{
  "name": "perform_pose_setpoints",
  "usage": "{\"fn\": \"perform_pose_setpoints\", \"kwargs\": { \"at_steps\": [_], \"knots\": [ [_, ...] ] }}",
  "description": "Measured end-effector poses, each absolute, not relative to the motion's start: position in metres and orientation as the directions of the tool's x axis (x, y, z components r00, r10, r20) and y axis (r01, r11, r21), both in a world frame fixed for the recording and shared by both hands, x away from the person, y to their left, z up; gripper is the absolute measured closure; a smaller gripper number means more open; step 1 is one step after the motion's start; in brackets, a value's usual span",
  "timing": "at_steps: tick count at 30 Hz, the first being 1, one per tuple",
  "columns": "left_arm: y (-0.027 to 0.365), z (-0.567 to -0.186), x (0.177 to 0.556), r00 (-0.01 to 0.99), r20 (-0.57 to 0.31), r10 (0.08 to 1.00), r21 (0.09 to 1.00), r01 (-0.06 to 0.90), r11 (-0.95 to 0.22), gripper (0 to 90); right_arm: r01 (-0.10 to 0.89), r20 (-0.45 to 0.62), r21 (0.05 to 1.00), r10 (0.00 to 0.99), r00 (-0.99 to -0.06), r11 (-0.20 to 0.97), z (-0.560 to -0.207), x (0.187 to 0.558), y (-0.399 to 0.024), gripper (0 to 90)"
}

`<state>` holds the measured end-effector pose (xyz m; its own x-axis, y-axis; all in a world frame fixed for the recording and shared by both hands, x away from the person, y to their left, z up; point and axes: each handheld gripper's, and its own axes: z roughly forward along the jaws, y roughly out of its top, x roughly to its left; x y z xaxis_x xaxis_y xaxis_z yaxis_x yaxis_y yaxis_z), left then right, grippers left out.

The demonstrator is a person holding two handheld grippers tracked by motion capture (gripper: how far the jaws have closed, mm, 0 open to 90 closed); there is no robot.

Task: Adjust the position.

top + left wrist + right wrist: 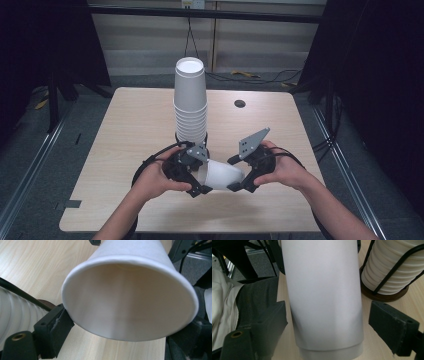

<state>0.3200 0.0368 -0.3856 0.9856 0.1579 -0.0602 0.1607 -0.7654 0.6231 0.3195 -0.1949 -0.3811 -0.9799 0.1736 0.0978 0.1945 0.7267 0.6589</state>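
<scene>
A single white paper cup (222, 175) lies on its side just above the wooden counter (125, 150), held between the two grippers near the counter's front edge. The left gripper (199, 176) is at the cup's open mouth: in the left gripper view the rim (75, 322) rests against the inner face of one black jaw at lower left, while the other jaw sits at the far lower right edge of the rim, so the jaws stand fairly narrow and appear to pinch the cup at its mouth. The right gripper (239, 181) is at the cup's closed bottom end. In the right gripper view its two jaws stand wide on either side of the cup's body (324, 302); there is a visible gap on the right side, and on the left the pad is close to the wall, though whether it touches cannot be told. Each gripper is gripped by a hand, the left hand (155, 181) and the right hand (286, 172) coming in from the front of the counter. Just behind the grippers a tall stack of cups (190, 102) stands upright in a black wire holder (387, 272) on a round dark base (384, 297).
</scene>
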Motion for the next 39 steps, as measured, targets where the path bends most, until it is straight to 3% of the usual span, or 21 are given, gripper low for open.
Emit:
{"fn": "perform_pose_setpoints", "kwargs": {
  "at_steps": [39],
  "knots": [
    [0.021, -0.383, 0.317, 0.990, -0.017, 0.142, 0.549, 0.128, -0.826, 11.2, 0.193, 0.089, 0.580, 0.174, -0.981, 0.792, -0.384, 0.317, -0.171, 14.6]
  ]
}}
